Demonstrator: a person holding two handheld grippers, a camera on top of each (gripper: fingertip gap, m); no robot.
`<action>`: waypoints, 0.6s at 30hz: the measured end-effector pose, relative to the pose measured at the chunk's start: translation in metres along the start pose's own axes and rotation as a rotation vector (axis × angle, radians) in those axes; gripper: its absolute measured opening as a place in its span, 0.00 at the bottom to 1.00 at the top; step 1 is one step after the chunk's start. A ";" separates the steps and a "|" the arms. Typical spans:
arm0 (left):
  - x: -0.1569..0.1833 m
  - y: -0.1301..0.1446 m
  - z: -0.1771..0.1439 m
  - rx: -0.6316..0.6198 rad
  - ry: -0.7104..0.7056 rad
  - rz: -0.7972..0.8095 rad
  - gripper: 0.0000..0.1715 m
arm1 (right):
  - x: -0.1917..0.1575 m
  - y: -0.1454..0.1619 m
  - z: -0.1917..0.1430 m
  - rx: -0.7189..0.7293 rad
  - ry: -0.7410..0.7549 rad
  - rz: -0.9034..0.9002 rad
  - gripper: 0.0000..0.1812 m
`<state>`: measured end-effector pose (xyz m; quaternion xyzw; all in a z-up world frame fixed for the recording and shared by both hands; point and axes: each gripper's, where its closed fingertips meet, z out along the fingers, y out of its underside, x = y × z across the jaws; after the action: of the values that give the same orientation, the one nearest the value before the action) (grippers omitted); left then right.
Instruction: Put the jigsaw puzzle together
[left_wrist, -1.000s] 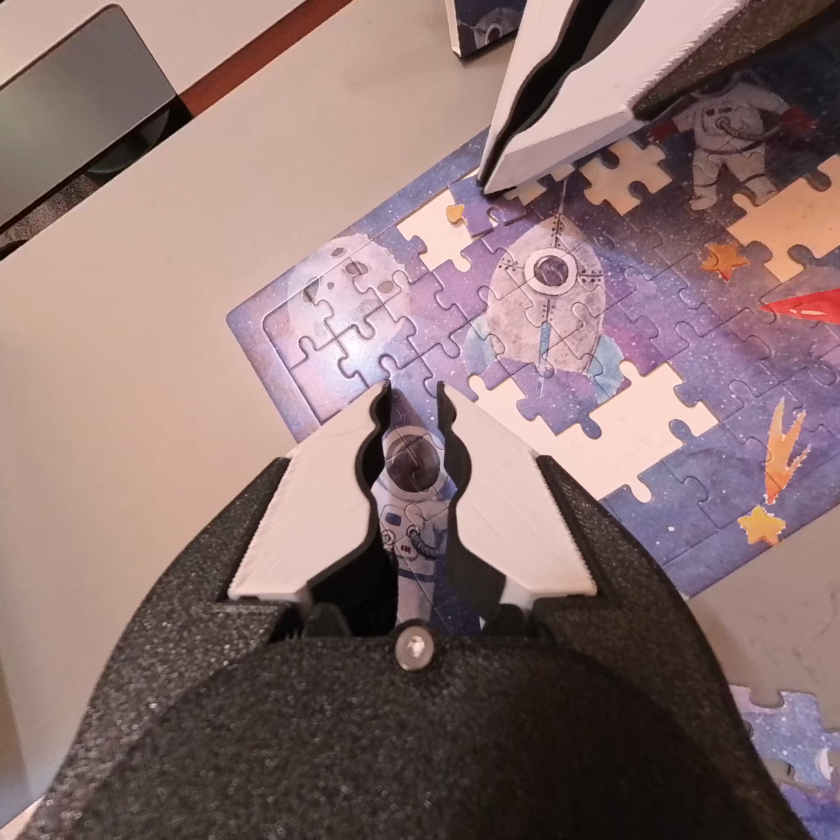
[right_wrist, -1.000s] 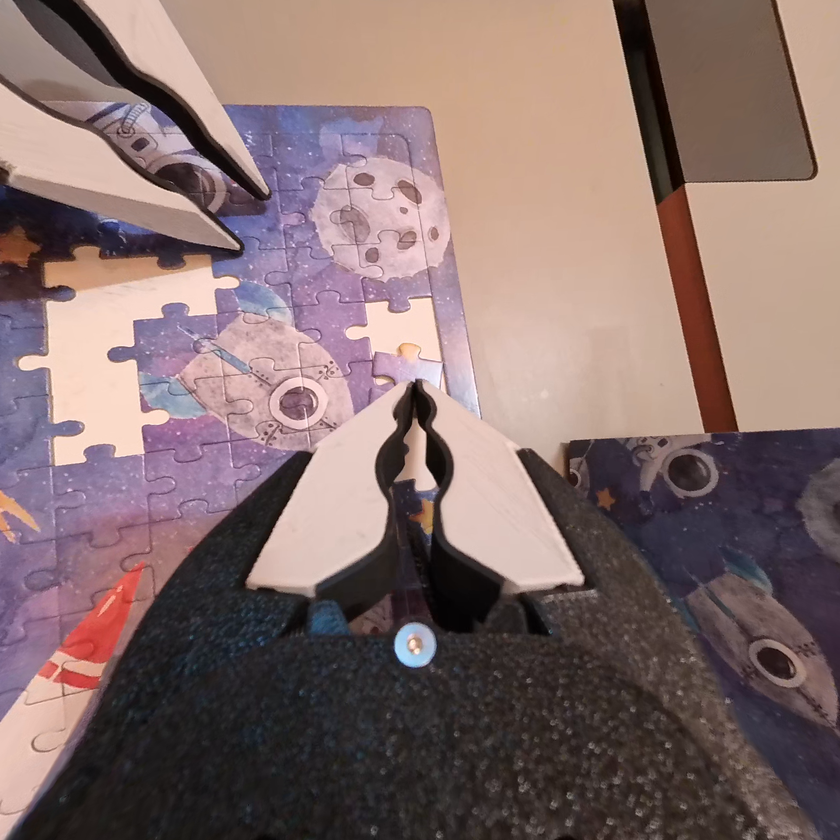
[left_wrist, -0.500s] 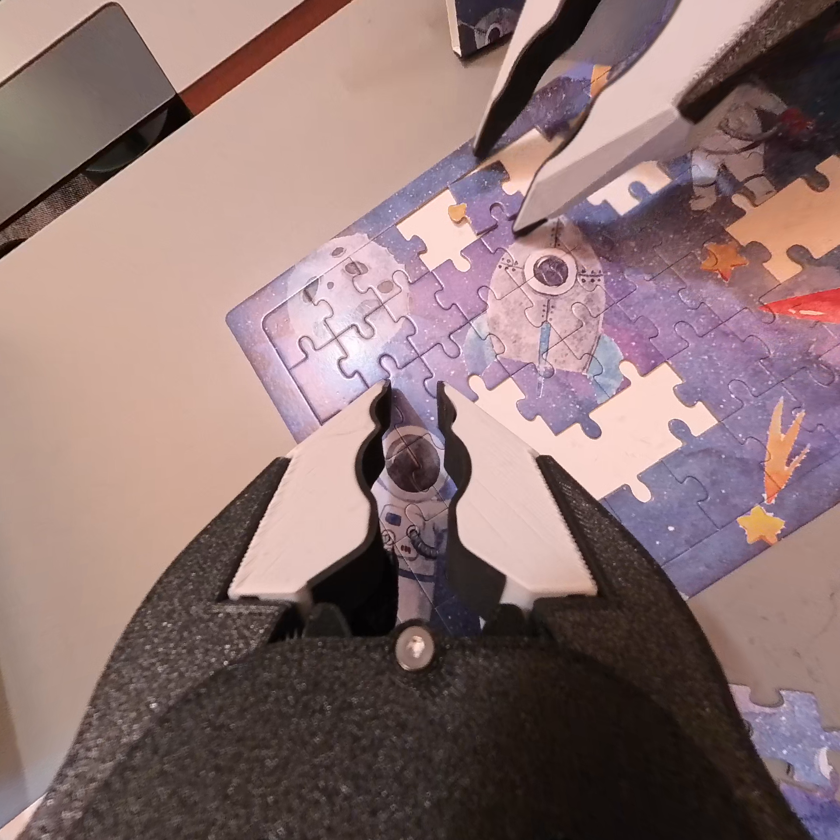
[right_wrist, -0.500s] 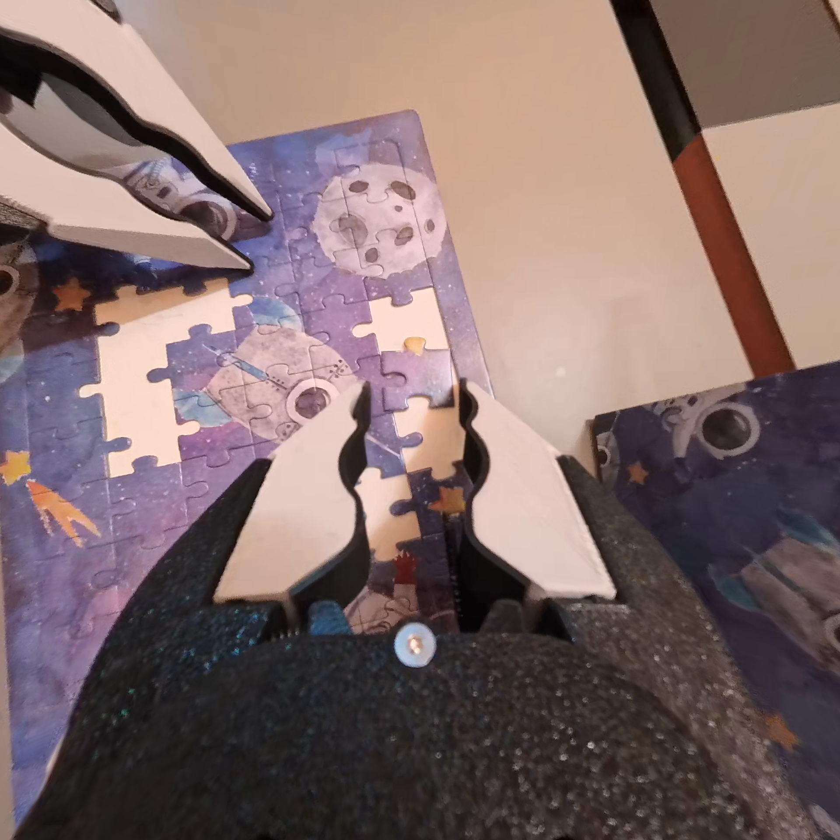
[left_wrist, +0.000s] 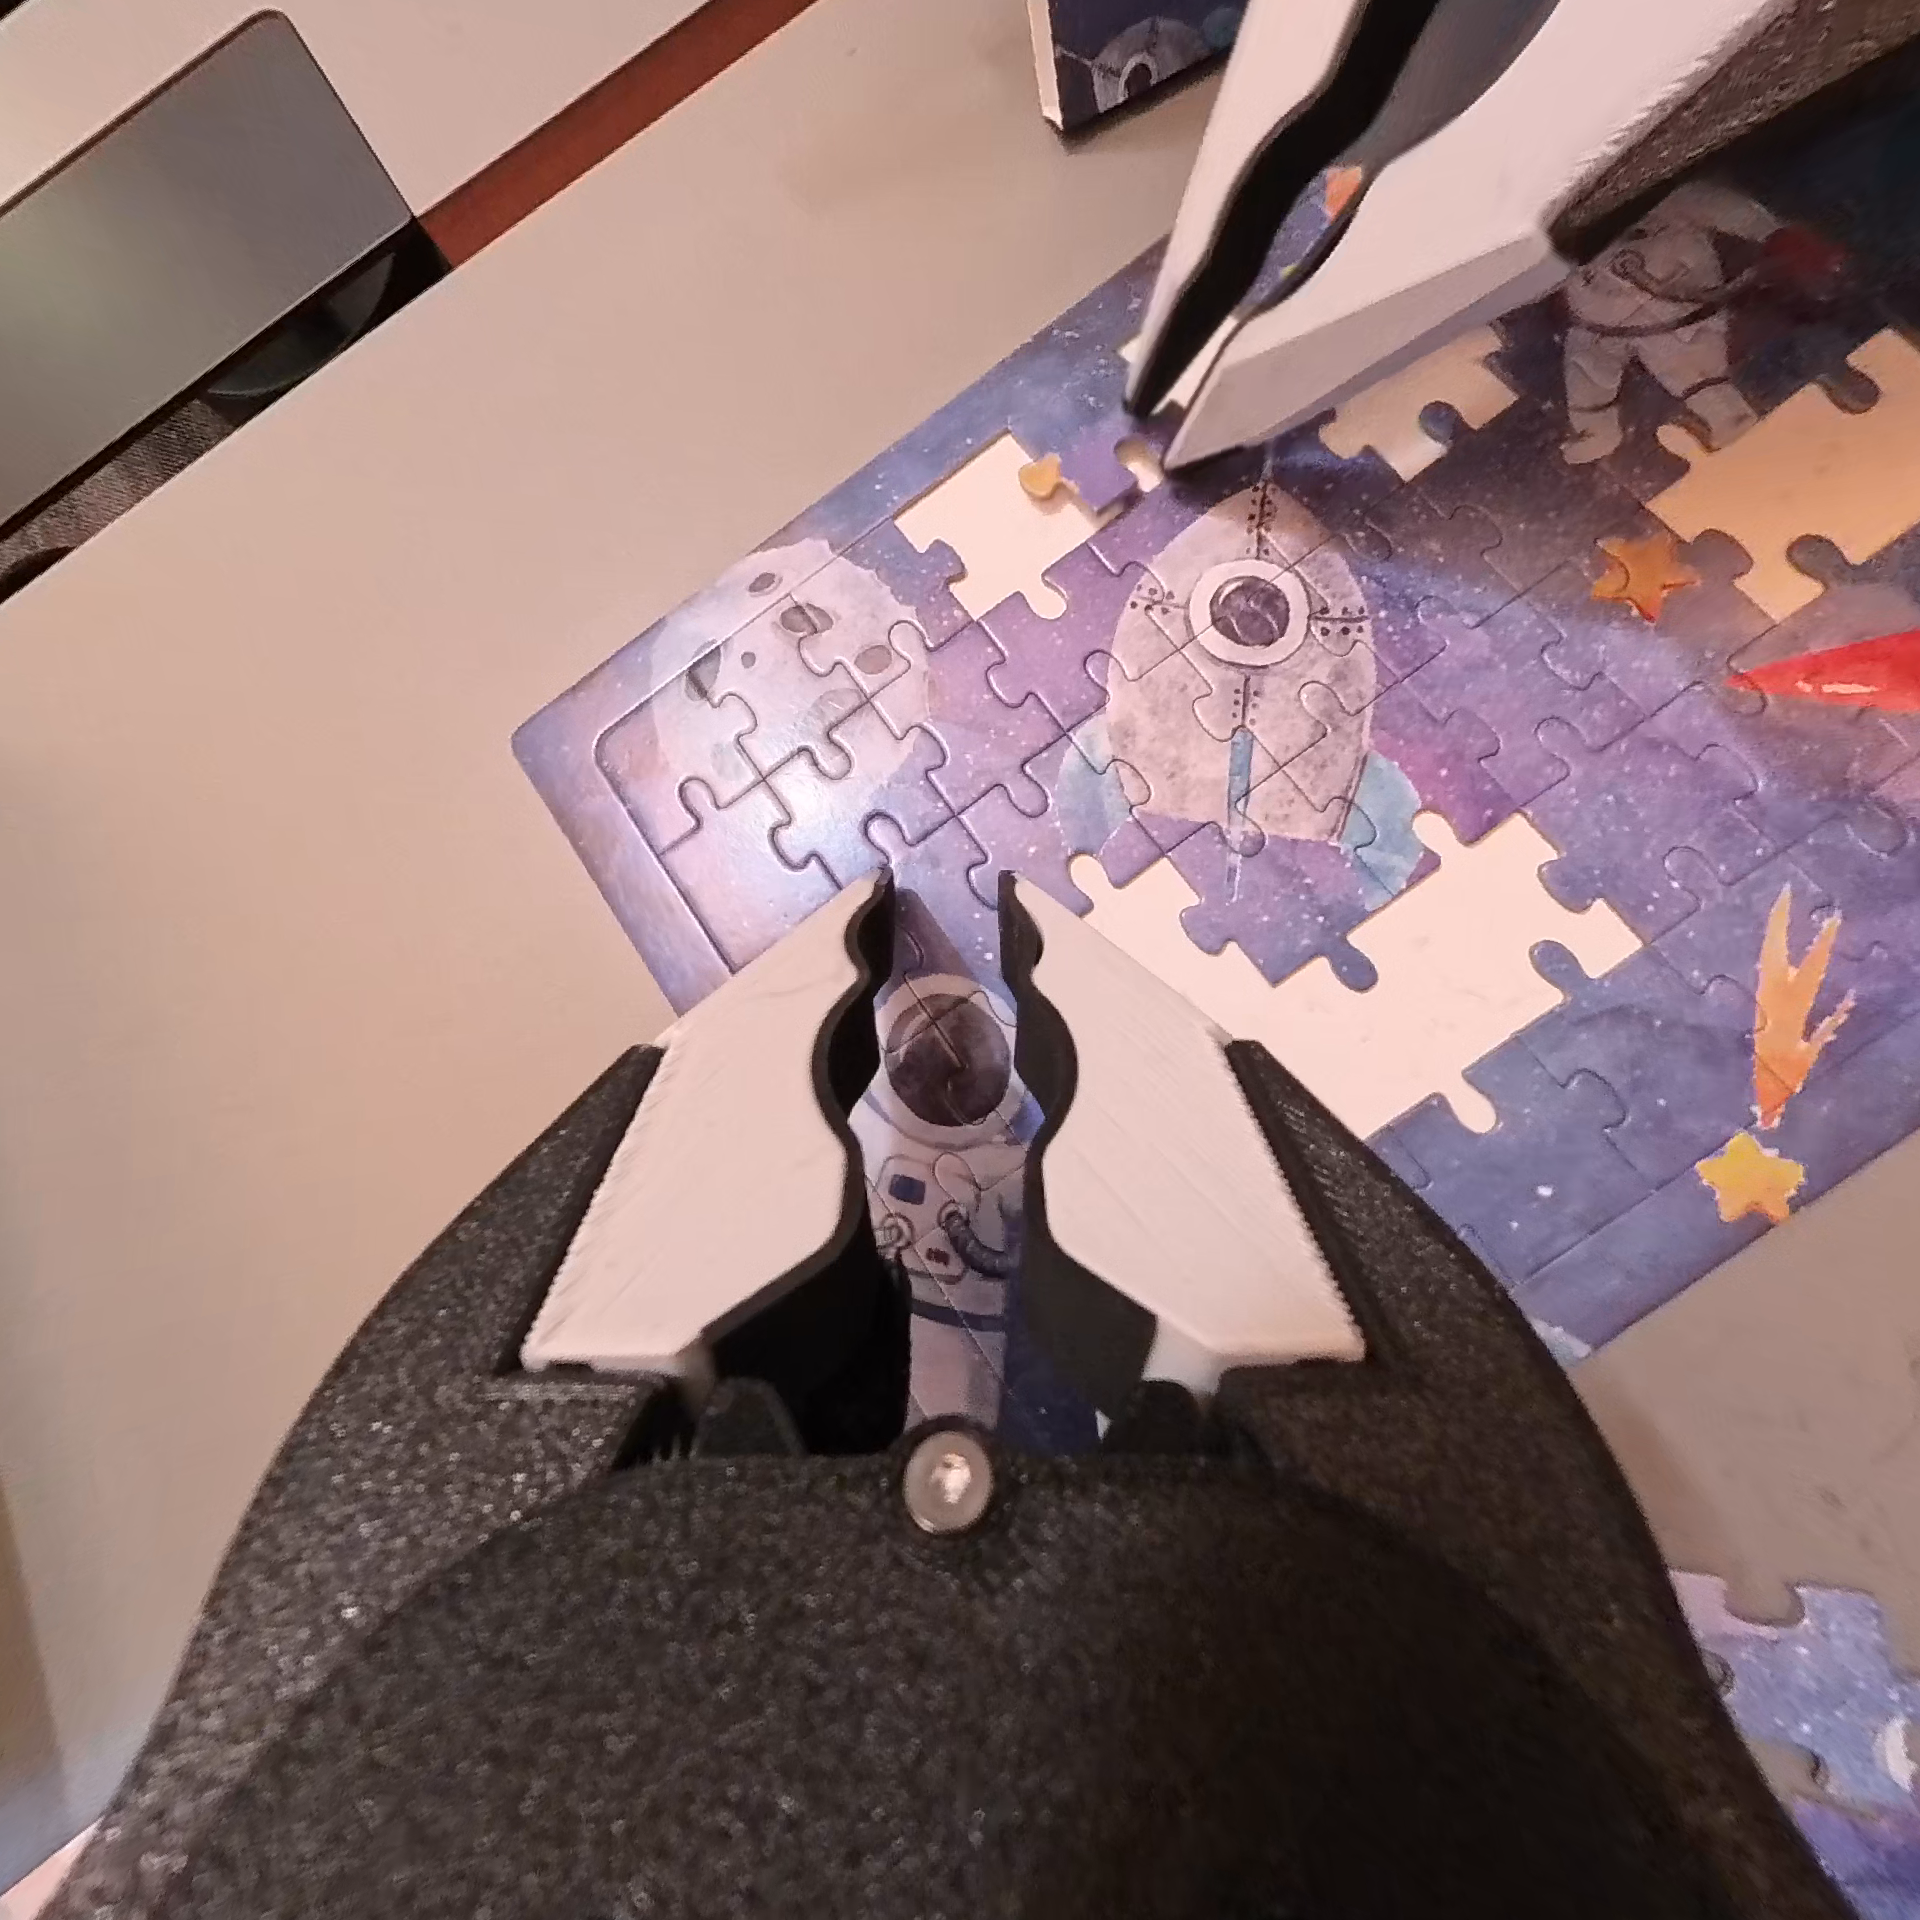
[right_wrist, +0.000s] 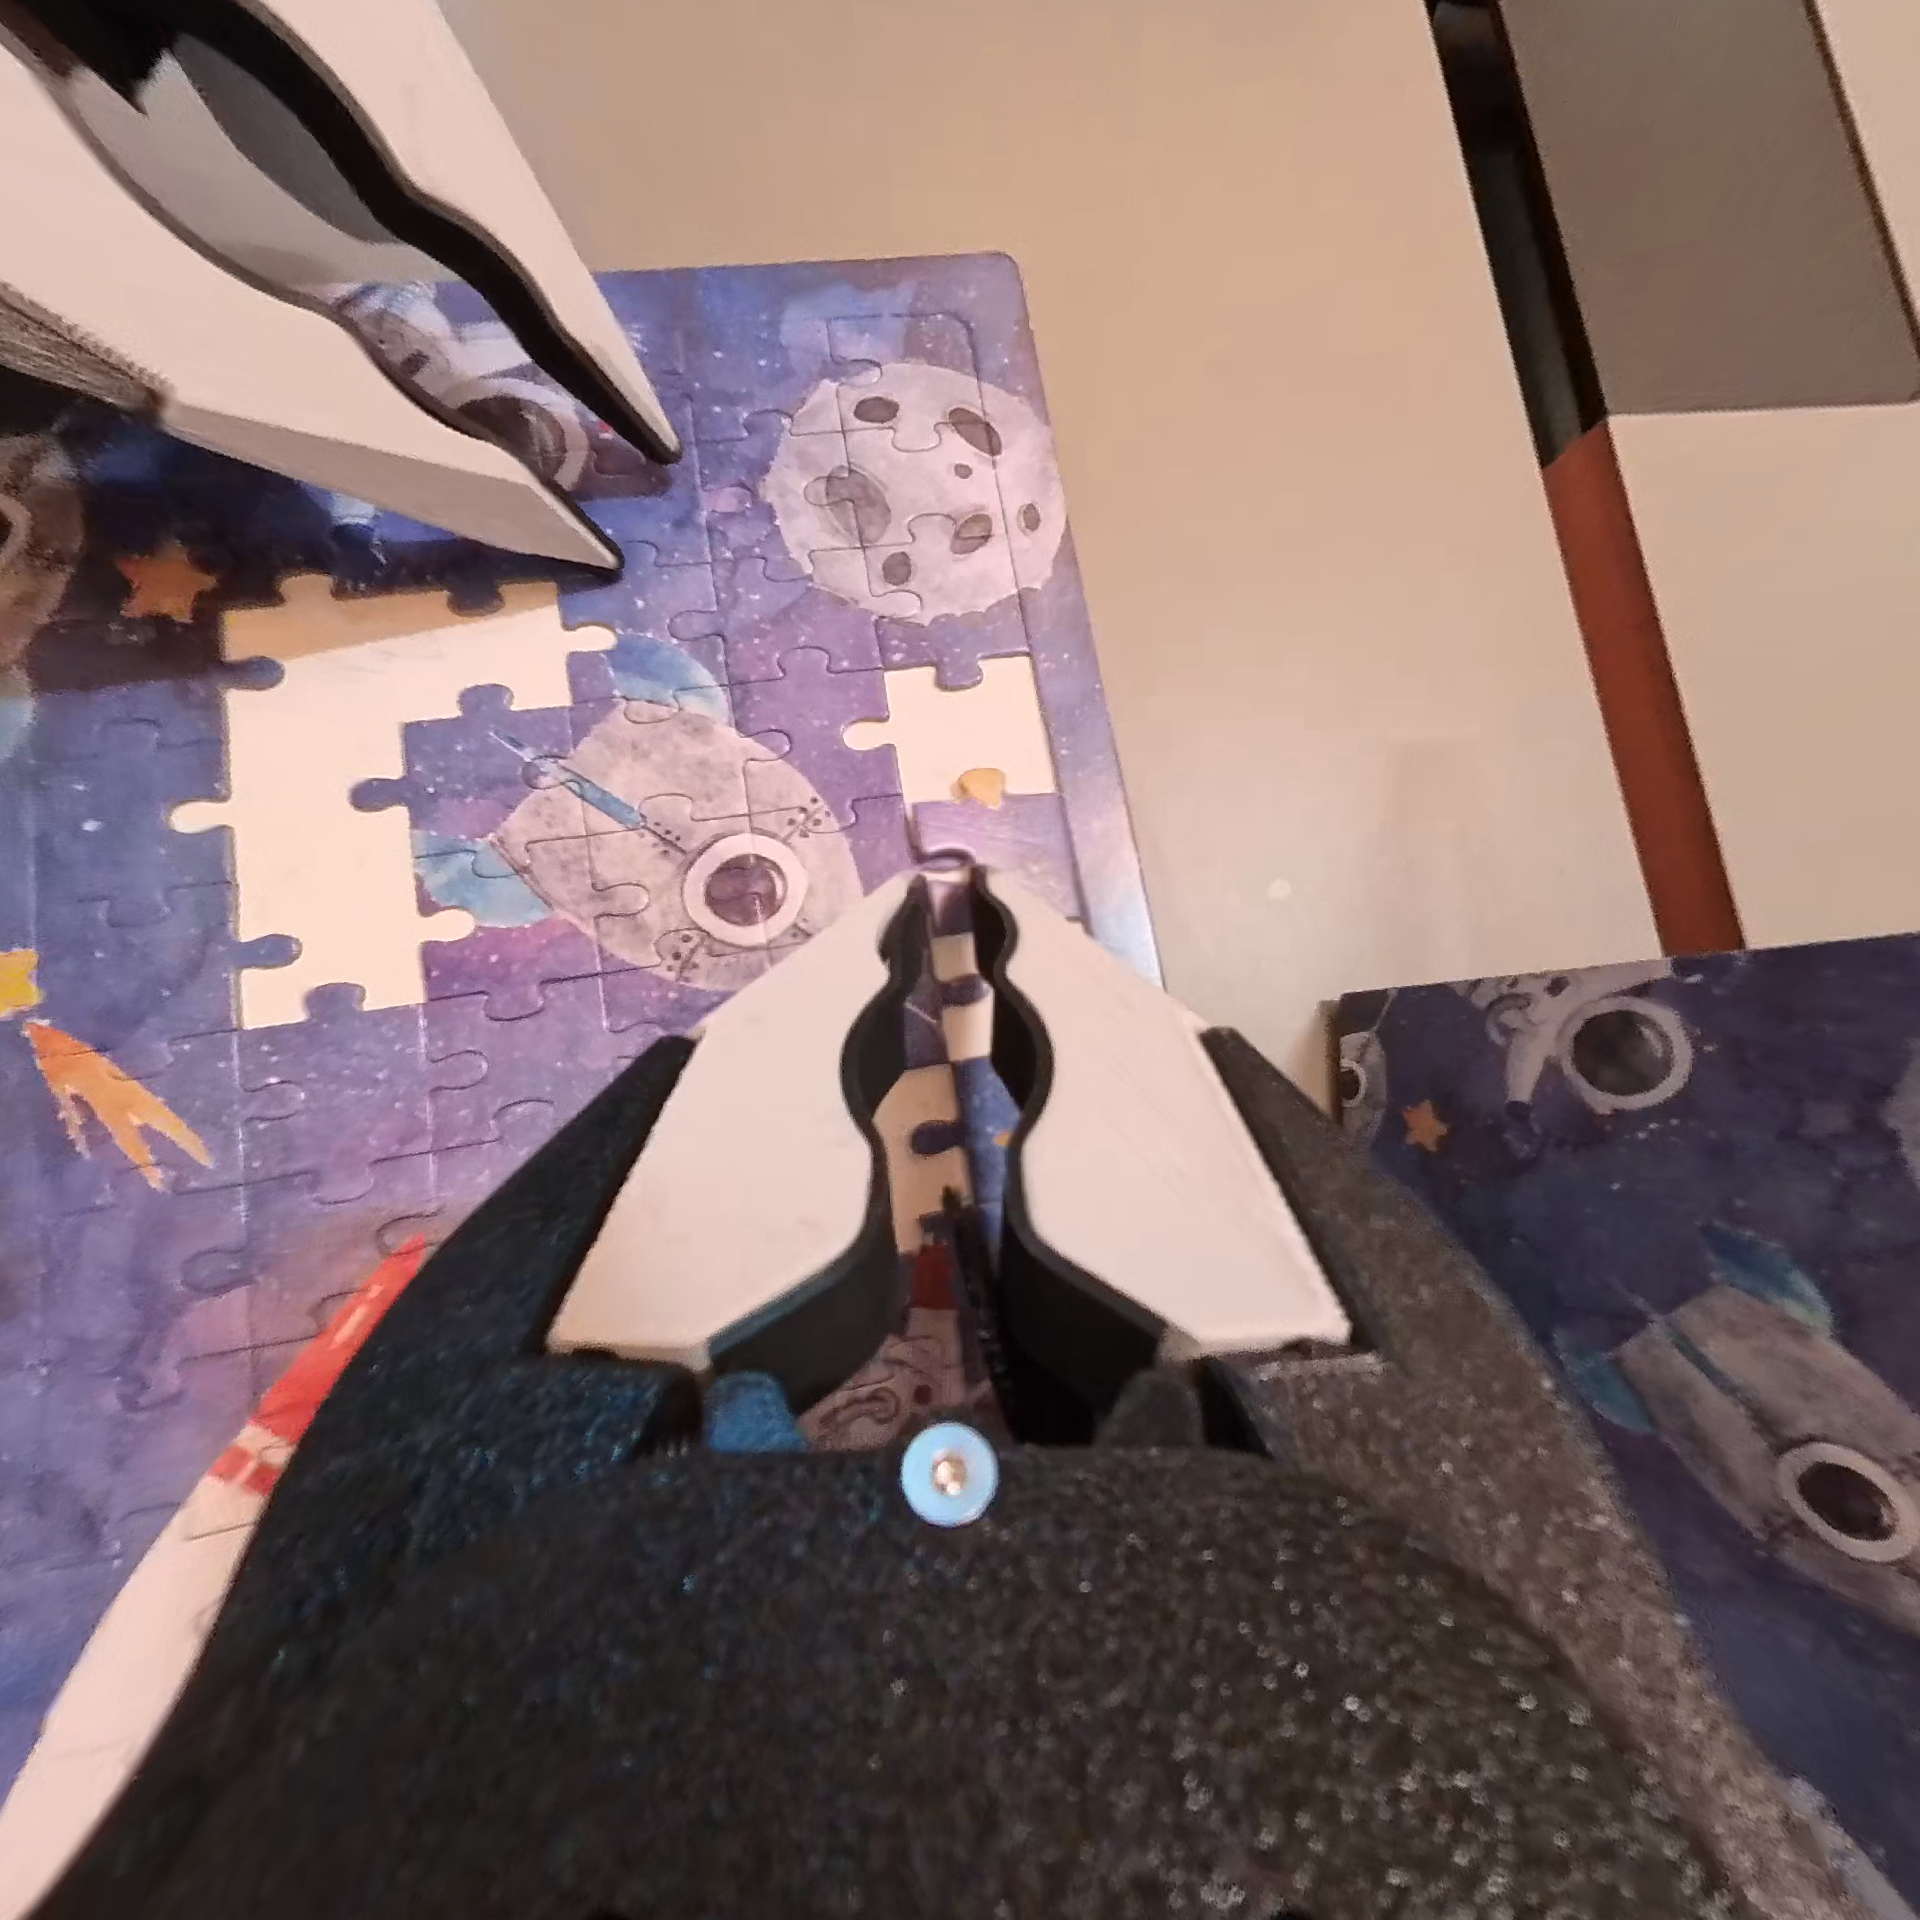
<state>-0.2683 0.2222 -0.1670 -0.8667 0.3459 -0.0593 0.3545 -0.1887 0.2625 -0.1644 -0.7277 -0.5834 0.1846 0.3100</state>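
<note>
Several bare white gaps in the rectangular purple-and-blue cardboard jigsaw puzzle (left_wrist: 1455, 727) (right_wrist: 727, 582); otherwise mostly assembled. Lies flat on the plain beige desk (left_wrist: 416, 623), inside a thin printed border frame. Shows a space scene: a grey cratered moon at one corner, a grey rocket with a round porthole beside it, a white-suited astronaut, a red rocket nose, yellow stars and an orange comet. Largest gap just below the grey rocket; smaller ones along the far edge and past the second astronaut.

Hovers low over the near edge of the puzzle, above the astronaut: left gripper with white fingers and black foam body (left_wrist: 940, 883) (right_wrist: 639, 509), jaws released, parted, nothing between them.

Reaches down at the far edge: right gripper of the same make (right_wrist: 948, 883) (left_wrist: 1158, 431), jaws drawn nearly together with a slim gap at the tips, gripping nothing. Tips right at the notched side of a small purple puzzle piece with a yellow tab (left_wrist: 1081, 473) (right_wrist: 987, 831), seated against the frame beside a white gap.

Just beside the puzzle on the desk: a dark-blue cardboard box printed with the same space picture (right_wrist: 1662, 1195) (left_wrist: 1101, 62). Near the bottom corner of the left wrist view, apart from the frame: a loose blue cluster of joined pieces (left_wrist: 1818, 1714).
</note>
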 end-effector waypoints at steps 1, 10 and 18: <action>0.000 0.000 0.000 0.000 0.001 -0.002 0.11 | -0.005 -0.002 -0.002 0.009 -0.029 0.013 0.03; 0.000 0.000 0.000 0.002 0.013 -0.019 0.11 | -0.003 0.007 -0.002 -0.039 -0.064 0.160 0.13; 0.001 0.000 0.000 0.003 0.013 -0.018 0.11 | -0.005 0.006 0.001 -0.025 -0.111 0.199 0.06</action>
<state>-0.2678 0.2220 -0.1674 -0.8688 0.3404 -0.0685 0.3529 -0.1863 0.2571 -0.1697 -0.7744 -0.5268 0.2475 0.2483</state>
